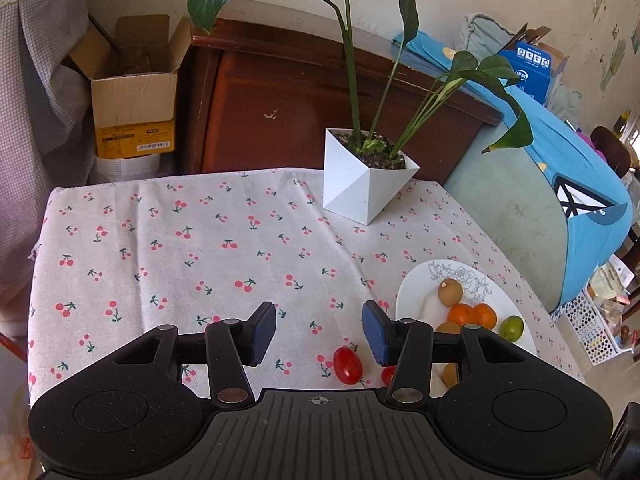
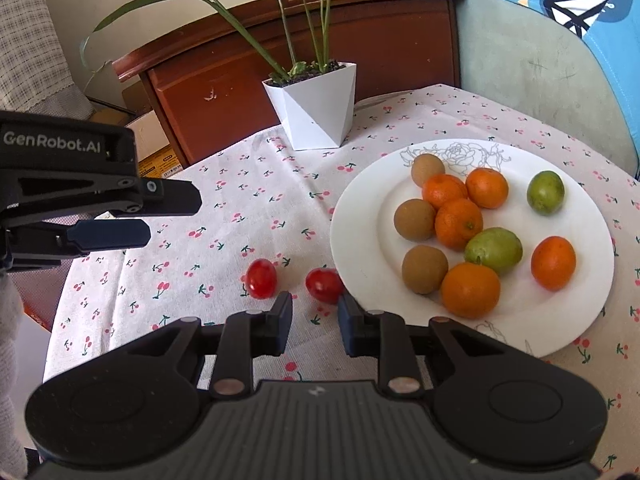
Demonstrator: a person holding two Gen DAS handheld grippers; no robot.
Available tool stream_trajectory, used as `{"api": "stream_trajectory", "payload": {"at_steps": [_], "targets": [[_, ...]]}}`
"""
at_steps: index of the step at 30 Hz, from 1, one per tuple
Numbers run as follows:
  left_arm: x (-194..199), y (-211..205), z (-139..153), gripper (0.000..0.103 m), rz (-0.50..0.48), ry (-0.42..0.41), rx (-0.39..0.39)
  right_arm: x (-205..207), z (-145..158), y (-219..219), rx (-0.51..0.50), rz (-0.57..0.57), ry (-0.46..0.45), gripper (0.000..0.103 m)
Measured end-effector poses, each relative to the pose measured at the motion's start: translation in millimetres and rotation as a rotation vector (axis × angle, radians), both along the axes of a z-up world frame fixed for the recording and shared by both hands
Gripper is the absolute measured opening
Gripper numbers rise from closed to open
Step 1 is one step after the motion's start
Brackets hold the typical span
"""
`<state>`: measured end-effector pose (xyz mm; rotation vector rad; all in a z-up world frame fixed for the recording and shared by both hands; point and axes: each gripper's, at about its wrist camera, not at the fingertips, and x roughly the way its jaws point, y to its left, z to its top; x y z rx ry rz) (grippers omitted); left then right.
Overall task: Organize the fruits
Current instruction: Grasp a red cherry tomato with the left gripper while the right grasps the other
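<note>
Two grippers: both spread apart, neither grasping anything.
Left gripper [image 1: 319, 332]: jaws wide, nothing between the pads, hovering above the cherry-print cloth [image 1: 192, 248] on the worktop; one cherry tomato [image 1: 347, 365] lies on the cloth below the gap, nearer the right-hand pad, with no contact visible.
Right gripper [image 2: 314, 328]: jaws parted moderately, released, low over the cloth; its fingertips [image 2: 285, 312] sit just short of the second cherry tomato [image 2: 324, 285]; whether they touch it I cannot tell.
Tomatoes: two, both on the cloth, off the plate; the second lies just beside the plate's left rim, the first well clear of it to the left.
Plate [image 2: 560, 320]: white with a line-drawn flower, holding mandarins [image 2: 470, 290], brown kiwis [image 2: 424, 269] and green fruits [image 2: 494, 251].
Left gripper in the right wrist view: seen side-on at the left edge, above the cloth.
Plant pot [image 1: 366, 184]: white, angular, at the far edge of the worktop.
</note>
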<state>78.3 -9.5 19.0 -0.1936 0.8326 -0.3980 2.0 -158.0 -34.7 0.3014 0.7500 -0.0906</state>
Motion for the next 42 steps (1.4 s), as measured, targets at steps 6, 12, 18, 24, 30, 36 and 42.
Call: {"api": "stream_trajectory", "payload": {"at_steps": [6, 12, 18, 24, 30, 36, 42], "targets": [[2, 7, -2, 0.046, 0.02, 0.014, -0.001, 6, -1, 8, -0.044, 0.023, -0.01, 0.027], [3, 10, -3, 0.046, 0.027, 0.019, -0.002, 9, 0, 12, -0.041, 0.09, -0.01, 0.031], [4, 12, -5, 0.046, 0.029, 0.02, 0.004, 7, 0, 15, -0.092, 0.095, -0.004, 0.031], [3, 3, -13, 0.046, -0.013, 0.038, 0.024, 5, 1, 12, -0.099, 0.072, 0.013, 0.028], [-4, -17, -26, 0.045, -0.096, 0.029, 0.073, -4, 3, 5, -0.079, 0.082, 0.026, 0.027], [-7, -33, -42, 0.043, -0.13, 0.013, 0.126, -9, 3, 1, -0.062, 0.076, 0.011, 0.025], [-9, -37, -45, 0.029, -0.154, -0.023, 0.105, -8, -4, 15, -0.143, 0.062, -0.031, 0.025]]}}
